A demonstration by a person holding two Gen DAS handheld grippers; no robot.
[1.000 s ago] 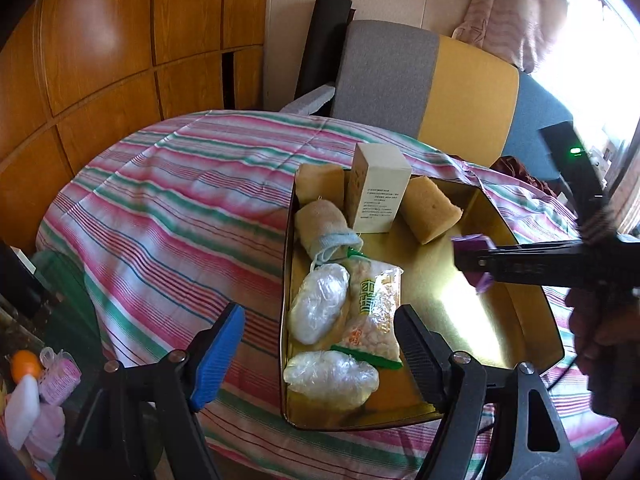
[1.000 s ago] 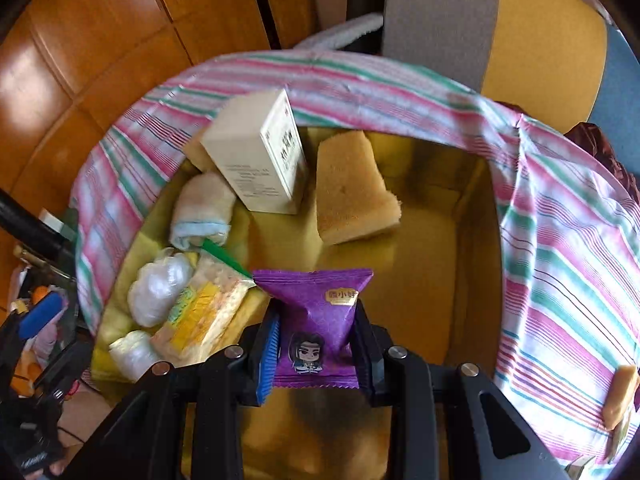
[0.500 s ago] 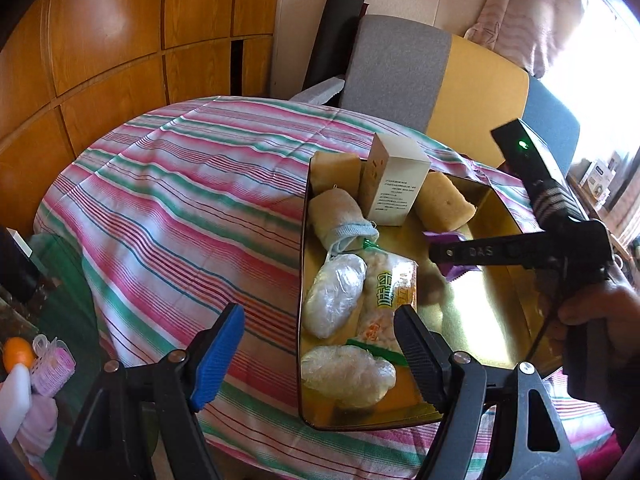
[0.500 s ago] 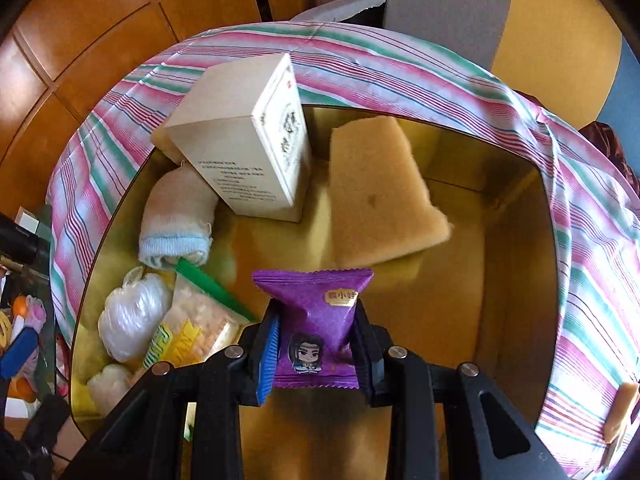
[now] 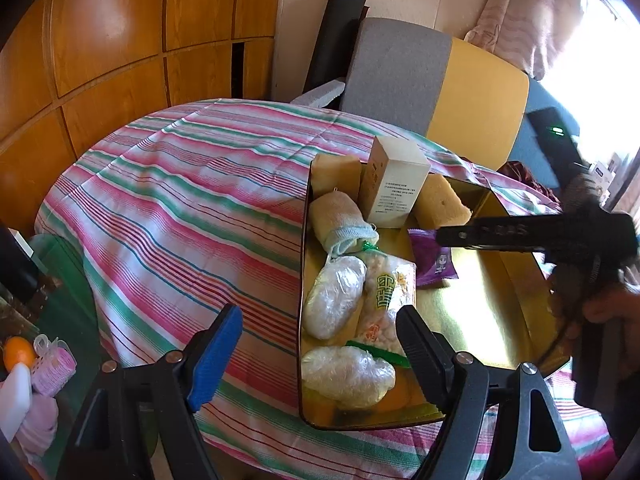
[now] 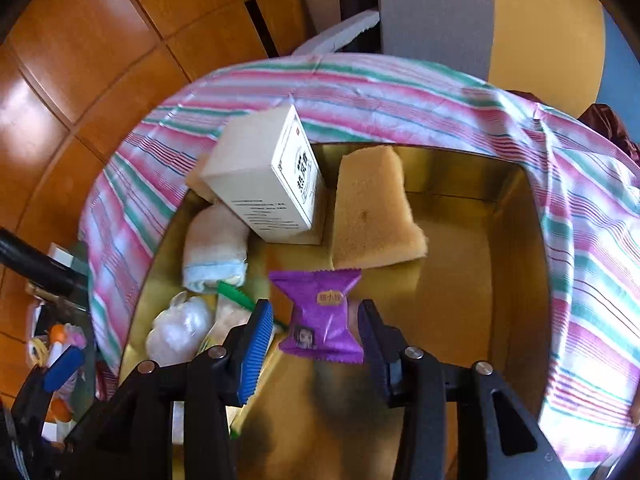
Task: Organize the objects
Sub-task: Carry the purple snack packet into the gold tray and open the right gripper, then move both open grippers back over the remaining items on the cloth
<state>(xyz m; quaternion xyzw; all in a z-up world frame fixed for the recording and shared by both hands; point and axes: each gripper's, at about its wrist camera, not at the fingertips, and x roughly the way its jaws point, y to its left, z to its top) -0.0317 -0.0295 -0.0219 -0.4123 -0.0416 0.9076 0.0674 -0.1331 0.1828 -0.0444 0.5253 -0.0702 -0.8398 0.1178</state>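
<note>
Purple snack packet now sits loose between the right tongs, whose jaws are opening after a firm pinch; it is dropping onto the bare floor of the gold tin just short of the sponge, so this placement looks nearly done. Left tongs hang wide and empty over the desk edge. Whether the packet already touches the tin floor is unclear, and the right tongs hide part of it in the left view.

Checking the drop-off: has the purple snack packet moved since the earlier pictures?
Yes. The purple snack packet sits lower in the gold metal tray, nearer the tan sponge, as the right tool opens.
</note>
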